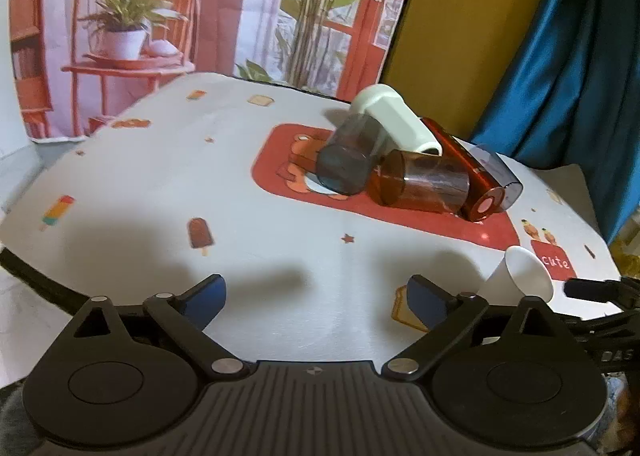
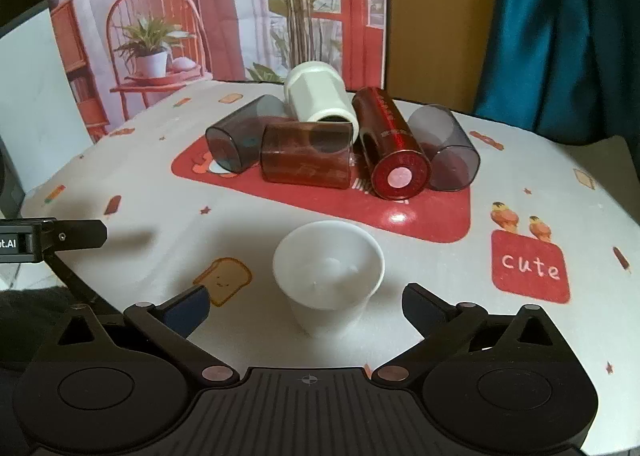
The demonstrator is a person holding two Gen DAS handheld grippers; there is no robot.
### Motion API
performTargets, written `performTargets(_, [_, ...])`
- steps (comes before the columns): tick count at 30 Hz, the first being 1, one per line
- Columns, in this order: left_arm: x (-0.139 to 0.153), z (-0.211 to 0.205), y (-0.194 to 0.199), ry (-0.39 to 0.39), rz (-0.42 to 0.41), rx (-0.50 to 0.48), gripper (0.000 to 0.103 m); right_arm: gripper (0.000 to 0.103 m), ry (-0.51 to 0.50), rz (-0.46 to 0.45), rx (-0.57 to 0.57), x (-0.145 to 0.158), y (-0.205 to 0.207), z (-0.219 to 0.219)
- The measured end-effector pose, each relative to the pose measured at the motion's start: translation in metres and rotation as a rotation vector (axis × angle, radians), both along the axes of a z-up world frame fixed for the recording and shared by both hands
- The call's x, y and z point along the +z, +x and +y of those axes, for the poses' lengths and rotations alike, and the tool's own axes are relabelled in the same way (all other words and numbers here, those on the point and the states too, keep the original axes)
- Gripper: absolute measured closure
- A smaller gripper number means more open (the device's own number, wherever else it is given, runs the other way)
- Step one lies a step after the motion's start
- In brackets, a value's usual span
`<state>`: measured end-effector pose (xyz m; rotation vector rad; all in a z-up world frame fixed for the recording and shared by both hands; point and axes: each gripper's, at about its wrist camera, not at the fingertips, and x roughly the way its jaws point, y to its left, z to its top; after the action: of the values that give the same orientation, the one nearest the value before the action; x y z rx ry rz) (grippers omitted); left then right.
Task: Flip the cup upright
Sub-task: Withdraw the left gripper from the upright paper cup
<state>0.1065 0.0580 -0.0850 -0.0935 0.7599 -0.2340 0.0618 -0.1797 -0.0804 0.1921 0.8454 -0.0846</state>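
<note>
The small white paper cup (image 2: 328,276) is already standing upright on the worktop (image 2: 400,316) between the spread, empty fingers of the right claw (image 2: 306,306), while the left claw (image 1: 316,298), also open, is holding nothing and 5 other cups are lying tipped behind.

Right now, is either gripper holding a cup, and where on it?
Nothing is held. The left gripper is open over bare cloth; the right gripper is open, its fingers apart from the upright white paper cup between them.
</note>
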Motion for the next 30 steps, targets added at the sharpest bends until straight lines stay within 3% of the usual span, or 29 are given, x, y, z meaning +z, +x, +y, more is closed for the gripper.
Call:
performTargets(4, [0.014,0.006,-0.006,-0.008,0.009,0.022,0.0,0.0,0.068,0.018,-0.03,0.011,-0.011,-0.006])
performTargets(9, [0.03,0.0,-0.022,0.067,-0.015,0.024,0.0,0.0,0.102,0.015,-0.083,0.028,-0.034,-0.01])
performTargets(22, [0.076,-0.023,-0.076,0.149,-0.064,-0.023,0.0,0.0,0.068,-0.067,-0.116,0.076,-0.09,-0.006])
performTargets(30, [0.087,-0.023,-0.102,0.142,-0.097,-0.01,0.0,0.0,0.013,-0.133,-0.163,0.088,-0.113,0.003])
